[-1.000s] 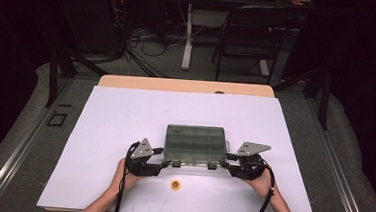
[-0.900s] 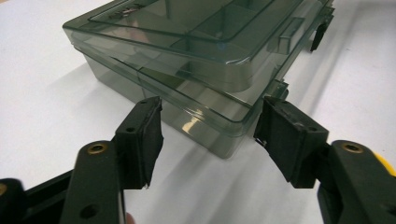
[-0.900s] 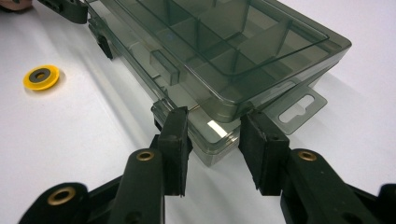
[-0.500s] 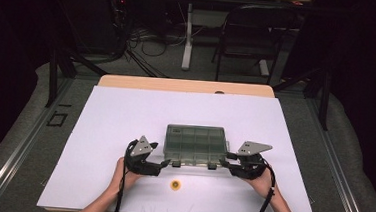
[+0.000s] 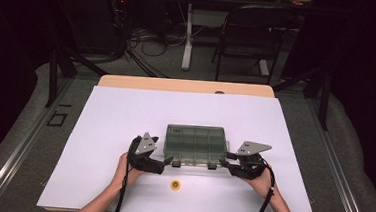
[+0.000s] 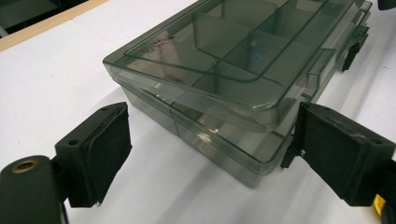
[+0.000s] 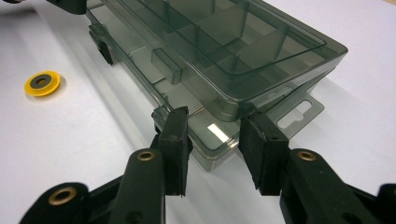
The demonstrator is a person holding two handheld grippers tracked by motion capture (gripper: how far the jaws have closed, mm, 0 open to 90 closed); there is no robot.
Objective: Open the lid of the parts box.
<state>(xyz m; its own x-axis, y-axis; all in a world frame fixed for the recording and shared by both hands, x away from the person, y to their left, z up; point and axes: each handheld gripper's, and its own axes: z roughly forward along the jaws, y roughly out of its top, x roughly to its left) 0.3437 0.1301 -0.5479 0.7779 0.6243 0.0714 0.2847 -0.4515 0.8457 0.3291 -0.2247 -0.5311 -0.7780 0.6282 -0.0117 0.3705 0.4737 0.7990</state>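
A smoky see-through compartment box [image 5: 196, 142] with its lid down lies at the front middle of the white table [image 5: 125, 116]. My left gripper [image 5: 168, 164] is at its front left corner. In the left gripper view [image 6: 210, 140] the jaws have just been opening and stand wide, with the box [image 6: 224, 51] corner between them; the left pad [image 6: 109, 149] is clear of it. My right gripper [image 5: 224, 164] is at the front right corner. In the right gripper view [image 7: 214, 140] both pads sit against the box [image 7: 224, 42] corner.
A small yellow disc [image 5: 174, 185] lies on the table in front of the box, also visible as the disc [image 7: 42, 83] to the left in the right gripper view. Beyond the table's far wooden edge [image 5: 187, 85] stand a chair [image 5: 246, 35] and loose cables.
The left gripper's jaws have spread wider at the box's front left corner. The box, the disc and the right gripper have stayed put.
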